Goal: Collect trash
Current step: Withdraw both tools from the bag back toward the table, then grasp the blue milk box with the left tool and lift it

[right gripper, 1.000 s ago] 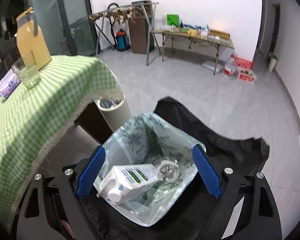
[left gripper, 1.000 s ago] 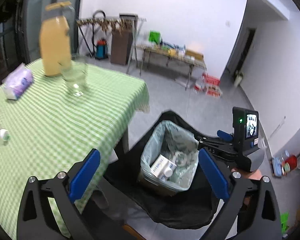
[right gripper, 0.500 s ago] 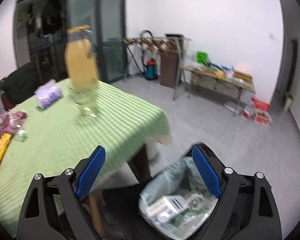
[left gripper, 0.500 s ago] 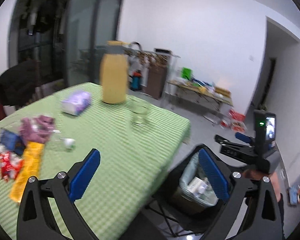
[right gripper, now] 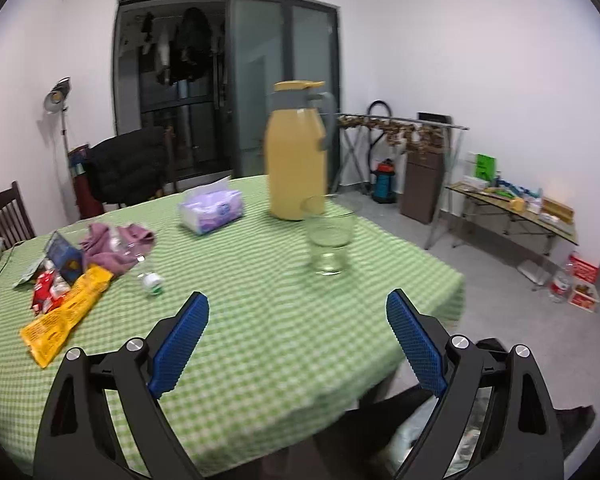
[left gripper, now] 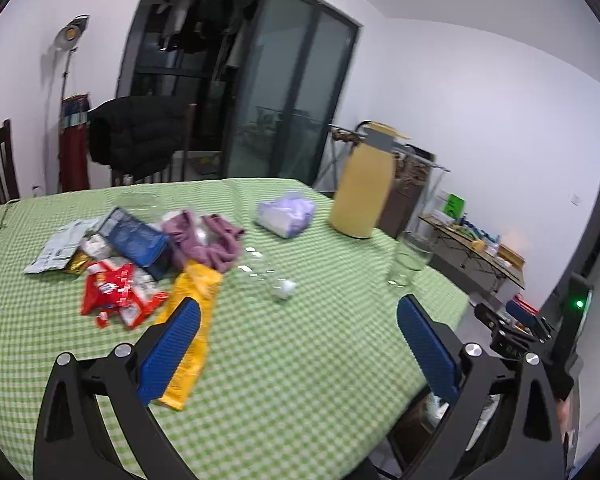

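Nearest the lens in both wrist views are the blue-padded fingers, spread wide with nothing between them: the left gripper [left gripper: 298, 354] hangs over the near edge of the green checked table [left gripper: 300, 360], and the right gripper [right gripper: 298, 346] does the same, low in its frame. Under the right one, at the bottom right of its view, a sliver of the lined trash bin [right gripper: 440, 440] shows beside the table's corner.

A little further in, left of centre, lies the trash. The long yellow wrapper [left gripper: 192, 332] is closest, its lower end just behind the left gripper's left finger. Beyond it sit the red snack packet [left gripper: 114, 292], a dark blue carton [left gripper: 136, 240], a printed paper sheet [left gripper: 64, 246] and a small clear bottle [left gripper: 276, 284] on its side; motion blur makes the finer scraps hard to separate.

Further back stand a purple cloth [left gripper: 208, 242], a tissue pack [left gripper: 286, 214], a drinking glass [right gripper: 330, 246] and a yellow jug [right gripper: 296, 160], probably not trash.

The step looks like reaching for the next piece. The yellow wrapper is the sensible choice: come in low, pinch across its narrow width near one end, and lift clear before swinging toward the bin, keeping away from the glass.
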Demonstrator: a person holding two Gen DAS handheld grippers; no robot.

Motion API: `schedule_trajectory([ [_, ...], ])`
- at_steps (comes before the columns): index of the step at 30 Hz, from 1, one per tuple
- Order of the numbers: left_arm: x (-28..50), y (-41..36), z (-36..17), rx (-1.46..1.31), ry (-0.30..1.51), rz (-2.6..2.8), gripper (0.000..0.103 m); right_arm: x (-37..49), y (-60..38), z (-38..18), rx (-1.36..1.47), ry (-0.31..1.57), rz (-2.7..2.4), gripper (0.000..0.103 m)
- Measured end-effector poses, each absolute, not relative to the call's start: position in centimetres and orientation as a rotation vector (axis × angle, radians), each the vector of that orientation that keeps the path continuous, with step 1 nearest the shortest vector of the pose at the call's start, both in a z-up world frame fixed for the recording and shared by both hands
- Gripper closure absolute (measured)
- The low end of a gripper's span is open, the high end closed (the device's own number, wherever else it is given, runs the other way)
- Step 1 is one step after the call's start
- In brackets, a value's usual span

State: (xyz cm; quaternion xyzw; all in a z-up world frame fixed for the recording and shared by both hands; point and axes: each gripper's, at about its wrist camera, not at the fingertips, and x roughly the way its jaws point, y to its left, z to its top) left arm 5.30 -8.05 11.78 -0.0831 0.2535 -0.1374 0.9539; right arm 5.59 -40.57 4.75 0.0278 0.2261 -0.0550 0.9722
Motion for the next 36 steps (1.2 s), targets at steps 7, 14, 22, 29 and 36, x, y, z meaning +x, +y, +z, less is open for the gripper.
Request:
schedule_trajectory([
  [7, 7.8, -3.1, 10.0, -0.203, 0.545, -0.187, 0.007, 8.4, -38.0, 2.6, 0.043, 0.490, -0.054, 0.016],
  [14, 12.1, 2.1, 7.6, -0.300, 0.630, -0.073, 0.007, 10.7, -36.5, 1.5, 0.035, 0.494, -0.027, 0.016],
  [22, 19.4, 5.1, 5.7, -0.380, 0.733, 0.004, 0.007, 13.3, -35.2, 0.9, -0.001, 0.507, -0.008, 0.016],
  [29, 26.0, 7.9, 4.5, -0.563, 0.797, 0.046, 0.007, 15.9, -34.6, -0.2, 0.031, 0.534, 0.016, 0.016],
  [36, 30.8, 8.8, 2.4, -0.636, 0.899, 0.121, 0.007, 17.8, -33.3, -0.9, 0.012, 0.568, 0.065, 0.016],
])
